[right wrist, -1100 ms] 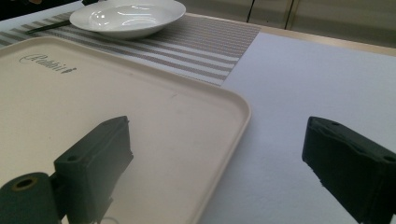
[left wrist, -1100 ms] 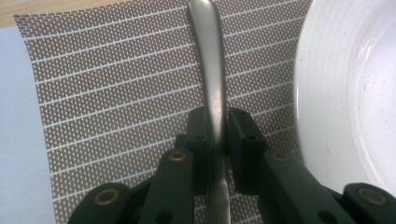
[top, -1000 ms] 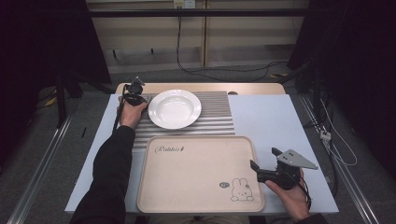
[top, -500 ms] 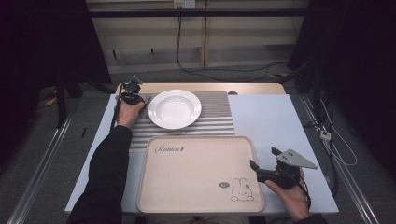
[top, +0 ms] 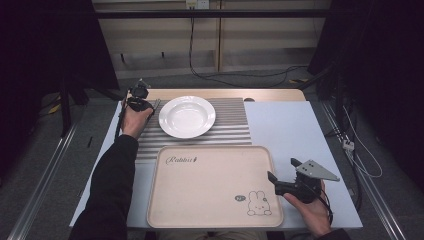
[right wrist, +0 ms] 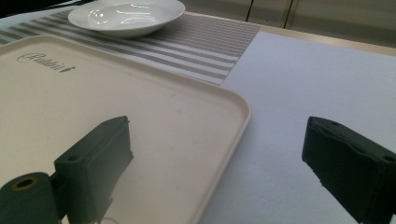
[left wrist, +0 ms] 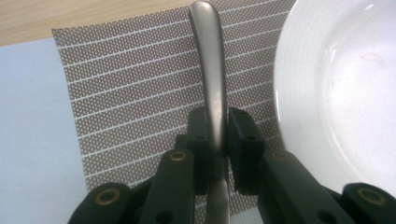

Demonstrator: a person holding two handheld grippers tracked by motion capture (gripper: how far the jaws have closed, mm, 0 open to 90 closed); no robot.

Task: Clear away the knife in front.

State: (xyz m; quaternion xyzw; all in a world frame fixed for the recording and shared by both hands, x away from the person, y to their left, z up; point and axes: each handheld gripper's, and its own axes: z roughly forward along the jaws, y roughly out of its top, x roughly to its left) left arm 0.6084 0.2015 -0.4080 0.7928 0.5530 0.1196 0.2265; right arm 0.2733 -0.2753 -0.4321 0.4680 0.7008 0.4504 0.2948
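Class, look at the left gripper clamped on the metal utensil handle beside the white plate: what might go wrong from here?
1. The left gripper pinches the smooth, narrow metal handle edgewise; it may twist or slip out.
2. The handle lies close beside the white plate; swinging it sideways may knock the rim.
3. The right gripper straddles the edge of the beige tray; a careless move might nudge the tray.

White plate (top: pixel 186 116) on grey-and-white striped placemat (top: pixel 230 127); beige tray (top: pixel 210 185) bears a rabbit drawing.

Beige tray (top: pixel 210 185) — white table (top: pixel 295 130)
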